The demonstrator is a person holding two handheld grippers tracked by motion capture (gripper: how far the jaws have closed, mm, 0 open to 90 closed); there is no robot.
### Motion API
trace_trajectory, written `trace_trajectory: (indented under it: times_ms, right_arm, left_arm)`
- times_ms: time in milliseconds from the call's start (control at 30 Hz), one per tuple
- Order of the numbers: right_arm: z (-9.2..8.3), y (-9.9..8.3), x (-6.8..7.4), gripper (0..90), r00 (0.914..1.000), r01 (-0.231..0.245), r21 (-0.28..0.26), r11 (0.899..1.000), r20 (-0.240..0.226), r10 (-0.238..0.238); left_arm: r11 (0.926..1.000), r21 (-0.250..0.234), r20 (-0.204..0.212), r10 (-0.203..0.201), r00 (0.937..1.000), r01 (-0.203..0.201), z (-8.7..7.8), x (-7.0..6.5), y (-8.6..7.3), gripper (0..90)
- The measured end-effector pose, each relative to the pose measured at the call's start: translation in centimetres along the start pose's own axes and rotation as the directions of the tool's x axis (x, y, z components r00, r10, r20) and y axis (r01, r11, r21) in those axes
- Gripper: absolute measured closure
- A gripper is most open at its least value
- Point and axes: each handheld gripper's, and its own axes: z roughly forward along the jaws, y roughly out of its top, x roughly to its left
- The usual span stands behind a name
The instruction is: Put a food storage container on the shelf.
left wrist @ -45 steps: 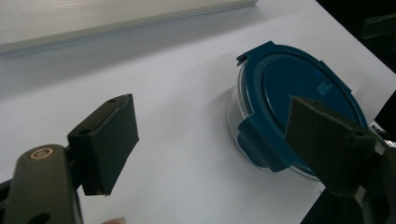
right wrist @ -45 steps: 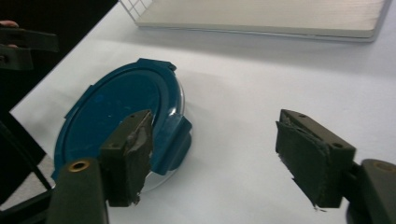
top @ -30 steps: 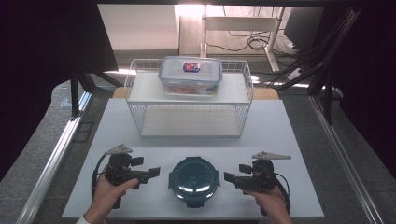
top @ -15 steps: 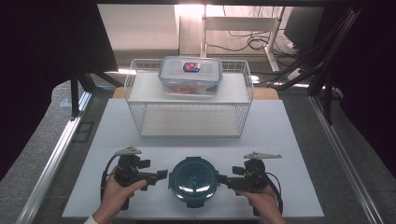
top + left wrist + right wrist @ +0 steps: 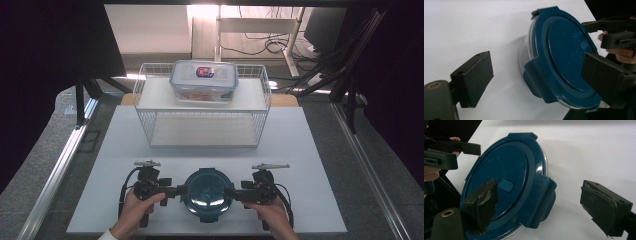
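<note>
Left gripper (image 5: pixel 176 190): open, astride left latch.
Right gripper (image 5: pixel 235 192): open, astride right latch.
Risk: uneven squeeze tips round blue-lidded container (image 5: pixel 206 192).

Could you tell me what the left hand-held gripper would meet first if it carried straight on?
Probably the side latch flap of the round blue-lidded container; the left hand-held gripper points straight at it with jaws open.

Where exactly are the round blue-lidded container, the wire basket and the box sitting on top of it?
round blue-lidded container (image 5: pixel 205 192), high view, middle of its lid.
wire basket (image 5: pixel 205 122), high view, front wire wall.
clear box with a blue-rimmed lid (image 5: pixel 203 80), high view, top of its lid.
</note>
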Motion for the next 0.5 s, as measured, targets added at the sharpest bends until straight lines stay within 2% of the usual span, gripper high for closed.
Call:
trace_trajectory:
  times_ms: [100, 167, 267, 400, 500]
  right_arm:
    - [0.4, -0.1, -0.1, 14.5, 0.9998, -0.015, 0.01, 1.0, -0.014, 0.015]
    - [0.8, -0.2, -0.2, 14.5, 0.999, -0.032, 0.015, 0.999, -0.031, 0.032]
    - [1.6, -0.2, -0.1, 14.3, 0.9972, -0.049, 0.044, 0.998, -0.054, 0.051]
    - [2.2, -0.5, -0.2, 14.3, 0.9947, -0.069, 0.07, 0.995, -0.071, 0.074]
    - [2.3, -0.6, -0.2, 15.5, 0.9921, -0.083, 0.077, 0.994, -0.088, 0.09]
  left_arm:
    - [0.9999, 0.011, 0.012, -0.009, 0.9999, 0.008, 0.5, 0.0, -0.2, 12.2]
    - [0.9991, 0.028, 0.044, -0.032, 0.9985, 0.031, 1.2, 0.0, -0.4, 13.0]
    - [0.9971, 0.057, 0.065, -0.054, 0.9964, 0.05, 2.1, 0.1, -0.8, 13.7]
    - [0.9937, 0.072, 0.105, -0.093, 0.9901, 0.086, 2.6, 0.3, -1.1, 14.6]
    - [0.9921, 0.078, 0.127, -0.108, 0.9861, 0.099, 2.7, 0.4, -1.2, 17.2]
